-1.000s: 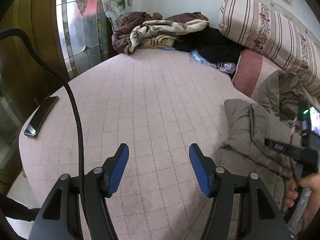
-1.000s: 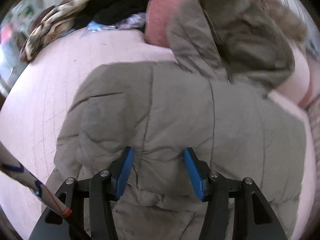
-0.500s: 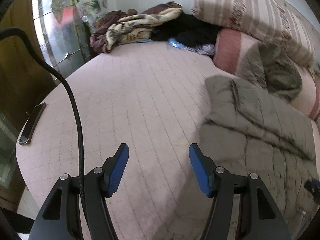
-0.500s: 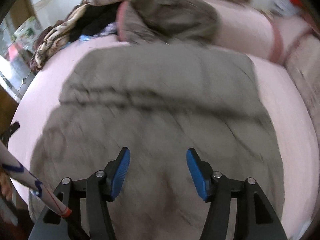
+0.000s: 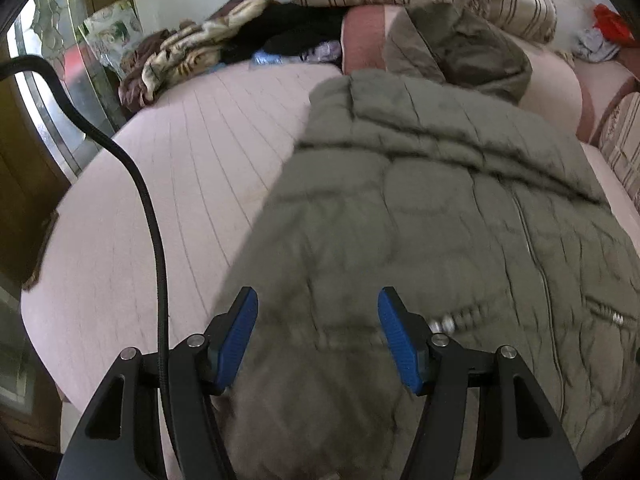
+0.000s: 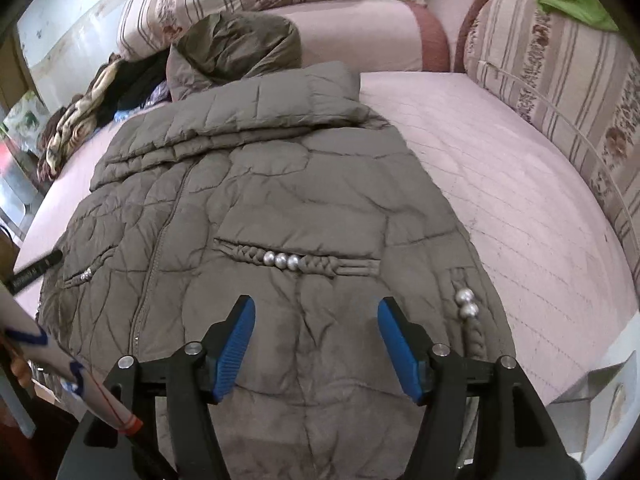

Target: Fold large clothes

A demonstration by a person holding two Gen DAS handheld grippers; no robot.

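Swung right since 1 s ago: left gripper (image 5: pixel 318 338) was over bare mattress, now over jacket's near-left hem. Right gripper (image 6: pixel 316 348) pulled back from close over jacket back, now above near hem. Both sets of jaws wide apart, holding nothing.
Olive quilted jacket (image 6: pixel 256 200) spread flat, front up, on pink mattress (image 6: pixel 520 200); zip down front, sleeve folded across chest, hood (image 6: pixel 236 48) resting up on pink bolster (image 6: pixel 360 36). Braided pocket trim w/ silver beads (image 6: pixel 282 259) just ahead of right gripper. Heap of other clothes (image 5: pixel 200 60) at far-left corner, well apart from jacket. Left view blurred by motion.
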